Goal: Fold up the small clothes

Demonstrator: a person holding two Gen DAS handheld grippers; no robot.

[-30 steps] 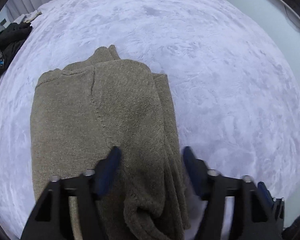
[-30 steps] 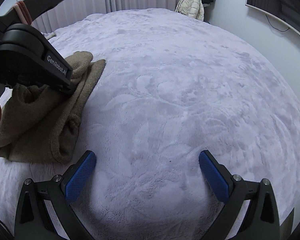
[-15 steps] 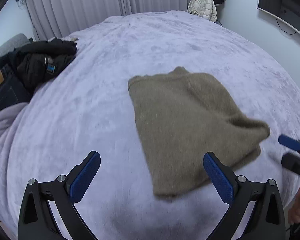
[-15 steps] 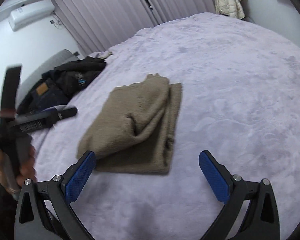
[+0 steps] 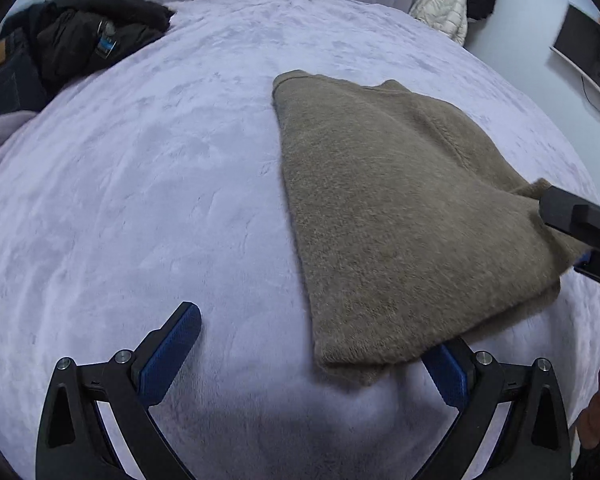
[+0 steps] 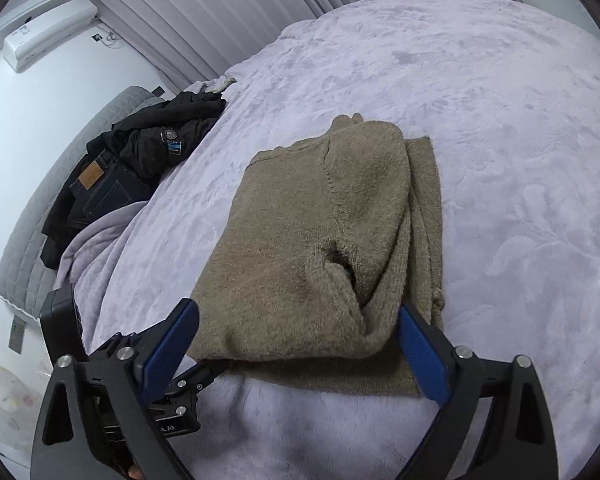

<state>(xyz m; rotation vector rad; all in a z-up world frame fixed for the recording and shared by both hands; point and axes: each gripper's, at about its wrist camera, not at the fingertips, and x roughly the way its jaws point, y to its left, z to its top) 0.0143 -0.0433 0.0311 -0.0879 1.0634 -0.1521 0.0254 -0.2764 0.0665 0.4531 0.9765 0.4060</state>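
Left wrist view: I'm seeing the sweater [image 5: 400, 216] lying folded on the bed [image 5: 140, 200], toward its right side and well apart from the dark clothes [image 5: 88, 36] heaped at the far left corner. Left gripper [image 5: 312, 344] is sitting with fingers spread wide, holding nothing; its right finger [image 5: 446, 372] is tucked partly under the sweater's near corner, its left finger [image 5: 172, 352] is over bare blanket. Right gripper [image 5: 580, 232] is poking in from the right edge, at the sweater's right side.

Right wrist view: right gripper [image 6: 300, 344] is also released, fingers spread either side of the sweater's near end, nothing pinched. A rolled sleeve or cuff opening is showing on top there, with a thinner layer sticking out along the right side.

Judging the step: the main folds are looking done and I'm reading this as squaring up the bundle or going for a last fold. Next move, I'm thinking: closing on the near edge through all layers, keeping the loose right-hand layer from sliding out.

Surface is a plush lilac blanket, soft, so fingers will be sinking in and the knit dragging. Around the room I'm seeing curtains [image 6: 228, 20], an AC unit [image 6: 48, 32], a grey headboard [image 6: 36, 216], jeans [image 6: 100, 192] under the dark clothes, a pale jacket [image 5: 444, 12] hanging at the far right.
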